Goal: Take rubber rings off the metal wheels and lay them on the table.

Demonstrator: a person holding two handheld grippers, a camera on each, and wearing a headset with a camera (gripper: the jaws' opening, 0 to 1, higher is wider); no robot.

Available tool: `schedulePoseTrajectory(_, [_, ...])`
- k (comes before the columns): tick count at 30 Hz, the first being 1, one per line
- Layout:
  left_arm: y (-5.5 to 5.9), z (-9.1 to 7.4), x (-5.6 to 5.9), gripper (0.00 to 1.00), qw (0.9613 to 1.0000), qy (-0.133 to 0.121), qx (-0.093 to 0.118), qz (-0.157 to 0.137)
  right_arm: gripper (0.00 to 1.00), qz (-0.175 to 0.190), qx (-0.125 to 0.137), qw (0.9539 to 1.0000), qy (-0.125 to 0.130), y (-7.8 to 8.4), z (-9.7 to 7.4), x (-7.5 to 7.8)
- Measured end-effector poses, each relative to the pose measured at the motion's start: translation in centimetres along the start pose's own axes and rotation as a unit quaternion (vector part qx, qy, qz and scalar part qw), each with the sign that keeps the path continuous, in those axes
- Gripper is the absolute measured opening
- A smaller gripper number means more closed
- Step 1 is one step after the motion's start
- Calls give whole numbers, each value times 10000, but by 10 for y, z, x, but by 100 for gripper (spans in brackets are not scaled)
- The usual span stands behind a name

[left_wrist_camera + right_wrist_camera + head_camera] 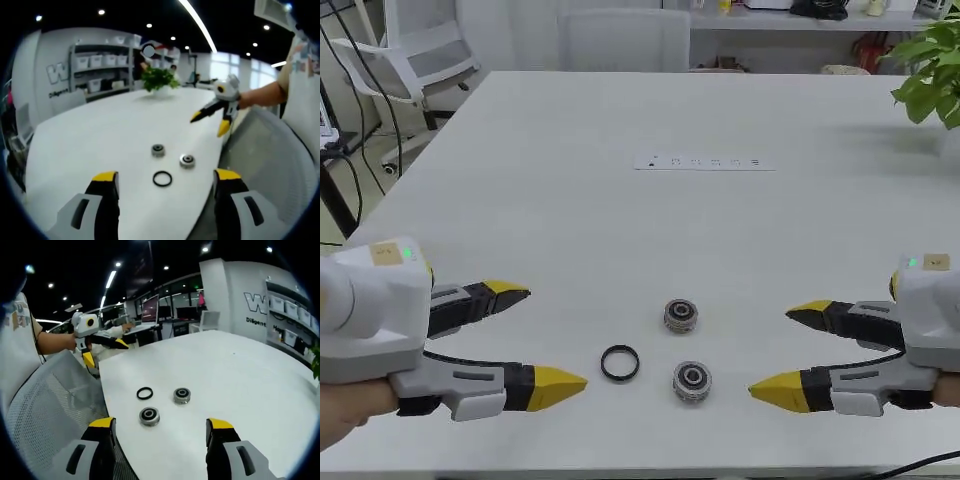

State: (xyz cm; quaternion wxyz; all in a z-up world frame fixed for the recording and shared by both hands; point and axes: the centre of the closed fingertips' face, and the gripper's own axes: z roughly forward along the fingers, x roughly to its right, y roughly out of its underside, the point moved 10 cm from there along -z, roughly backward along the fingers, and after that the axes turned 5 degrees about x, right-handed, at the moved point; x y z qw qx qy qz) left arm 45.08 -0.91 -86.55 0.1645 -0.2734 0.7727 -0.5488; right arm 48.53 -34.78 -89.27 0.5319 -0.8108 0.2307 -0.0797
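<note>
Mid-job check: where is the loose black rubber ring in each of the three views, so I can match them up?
Head view: the loose black rubber ring lies low centre, just left of the nearer silver metal wheel.
Left gripper view: low centre, in front of both wheels.
Right gripper view: left of centre, left of one wheel and above the other.
Shared landmark: the two wheels next to the ring.

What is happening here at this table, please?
A person holds a gripper in each hand above a white table. The left gripper and the right gripper are both open and hold nothing. Between them lie the farther wheel and the nearer wheel. One black rubber ring lies loose beside the nearer wheel. Whether either wheel carries a ring is unclear.
</note>
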Motion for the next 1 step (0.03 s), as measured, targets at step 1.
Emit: schedulePoseTrajectory(1, [0,0,0,78,10000,-4,3,0,72,23,25,10000,16,0,-1,1])
